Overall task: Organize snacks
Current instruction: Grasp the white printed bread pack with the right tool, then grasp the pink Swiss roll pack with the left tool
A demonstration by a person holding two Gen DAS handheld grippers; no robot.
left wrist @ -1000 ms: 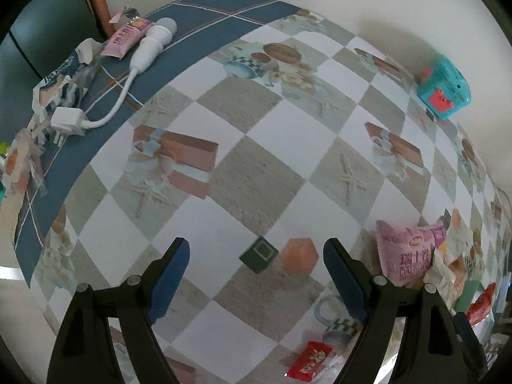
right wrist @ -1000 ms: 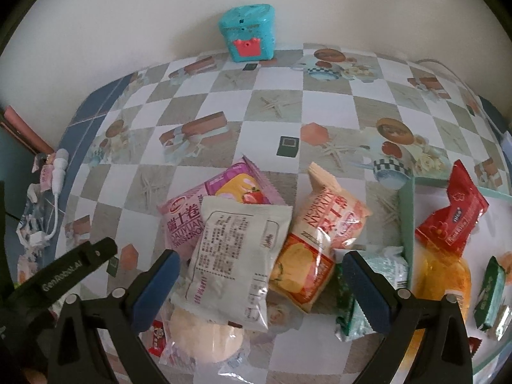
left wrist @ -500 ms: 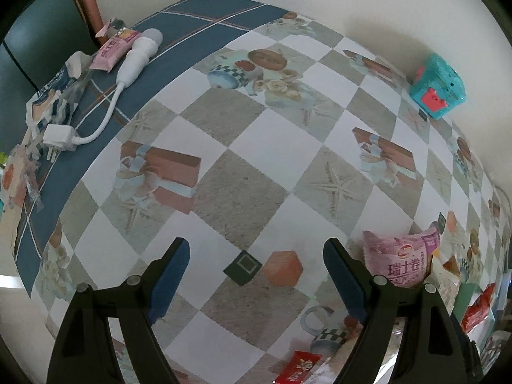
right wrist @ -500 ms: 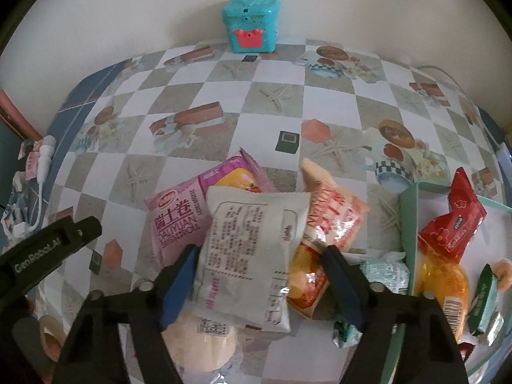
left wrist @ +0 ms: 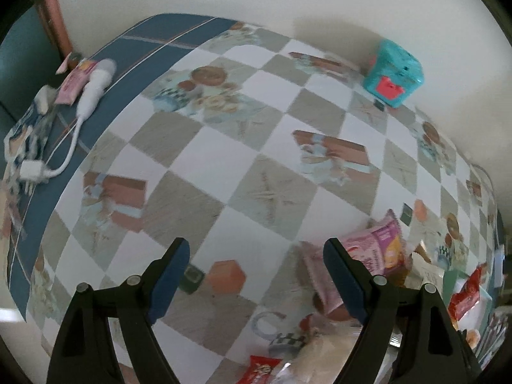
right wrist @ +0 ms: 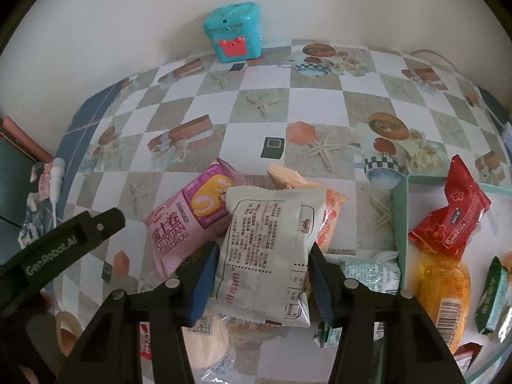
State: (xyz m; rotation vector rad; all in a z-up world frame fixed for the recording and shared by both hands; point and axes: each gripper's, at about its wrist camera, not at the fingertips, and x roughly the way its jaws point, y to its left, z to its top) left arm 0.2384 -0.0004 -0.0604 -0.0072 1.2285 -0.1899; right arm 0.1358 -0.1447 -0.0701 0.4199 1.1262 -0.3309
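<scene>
The right gripper, jaws just closing, pinches the white snack packet across its width, long axis pointing away toward the wall, atop pink and orange packets; the left gripper gapes empty.

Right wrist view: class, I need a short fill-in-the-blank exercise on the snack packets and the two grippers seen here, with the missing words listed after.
1. The right gripper has just been closing on the ____ packet with printed text.
2. The pink packet lies to that packet's ____ in the right wrist view.
3. The left gripper holds ____ between its jaws.
4. The red packet rests inside the ____ bin.

Missing words: white; left; nothing; green
</scene>
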